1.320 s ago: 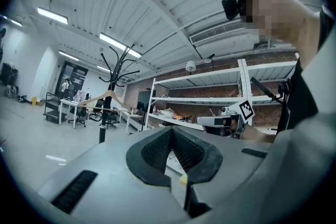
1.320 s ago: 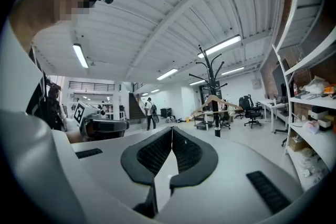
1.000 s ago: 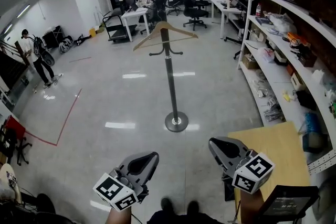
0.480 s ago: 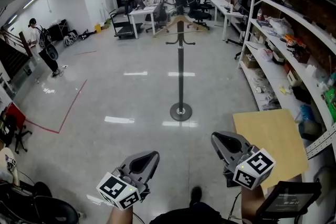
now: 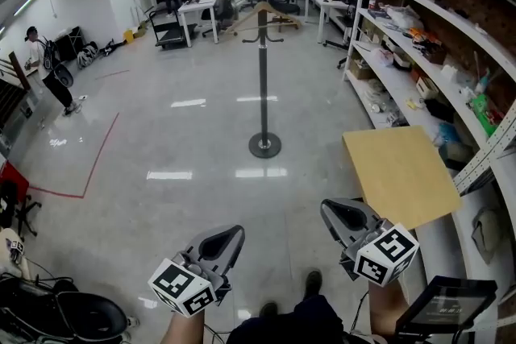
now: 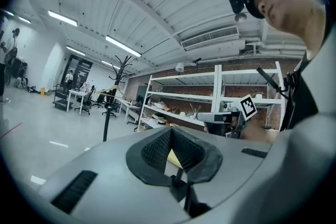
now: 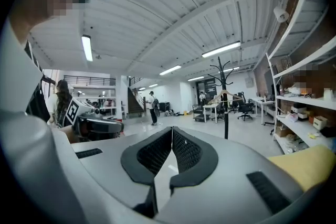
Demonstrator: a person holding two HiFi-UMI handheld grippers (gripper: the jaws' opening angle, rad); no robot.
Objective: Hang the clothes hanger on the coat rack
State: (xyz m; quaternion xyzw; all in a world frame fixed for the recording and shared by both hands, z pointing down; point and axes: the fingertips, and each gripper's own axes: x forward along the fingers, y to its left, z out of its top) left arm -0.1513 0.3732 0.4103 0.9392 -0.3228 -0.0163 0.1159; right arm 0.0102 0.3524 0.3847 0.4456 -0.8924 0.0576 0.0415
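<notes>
Site: an open hall with a polished grey floor (image 5: 185, 133) and a long run of white shelving (image 5: 419, 28) on my right side. A tan board (image 5: 399, 173) lies flat at the foot of that shelving, just beside my right gripper.

Coat rack (image 5: 263, 76): black pole on a round base, standing upright and alone on the floor, well apart from me and straight ahead.

Clothes hanger (image 5: 260, 10): pale wood, found high on the rack's pole, roughly level, just above a lower set of short hooks. Which hook carries it I cannot tell at this range. Both gripper views confirm a hanger on the rack in the distance.

Left gripper (image 5: 230, 235): low in the head view, near my body. Its own view shows the ribbed pads met at the tips with nothing between them (the yellow seen through the gap below is the board behind).

Right gripper (image 5: 332, 211): likewise low and near me, jaws pressed together, empty.

Finding: I judge the task complete. The hanger appears to be carried by the rack, neither gripper touches it, and both stand far from the rack. Nothing is left that I can see, apart from confirming at closer range that the hook is seated and not merely resting against the pole.
</notes>
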